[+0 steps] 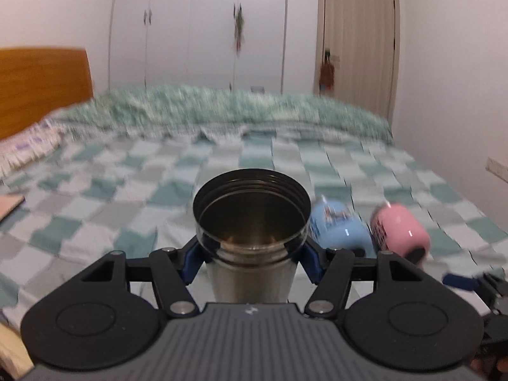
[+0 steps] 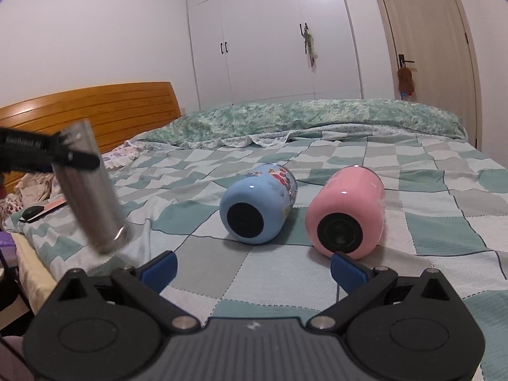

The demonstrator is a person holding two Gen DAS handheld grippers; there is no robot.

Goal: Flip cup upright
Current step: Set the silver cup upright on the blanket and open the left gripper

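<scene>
My left gripper [image 1: 251,254] is shut on a steel cup [image 1: 251,222], gripping it below the threaded rim with the open mouth facing the camera. In the right wrist view the steel cup [image 2: 92,197] is tilted above the bed's left side, base low, held by the left gripper [image 2: 63,155]. A blue cup [image 2: 257,203] and a pink cup [image 2: 347,211] lie on their sides on the checked bedspread [image 2: 412,190], bases toward my right gripper [image 2: 254,270], which is open and empty just short of them. Both also show in the left wrist view: blue cup [image 1: 339,227], pink cup [image 1: 401,230].
A wooden headboard [image 2: 95,108] stands at the left. A green quilt [image 2: 317,117] is bunched along the far side of the bed. A white wardrobe [image 2: 270,38] and a door [image 2: 422,47] lie beyond. Small items [image 2: 31,212] lie at the bed's left edge.
</scene>
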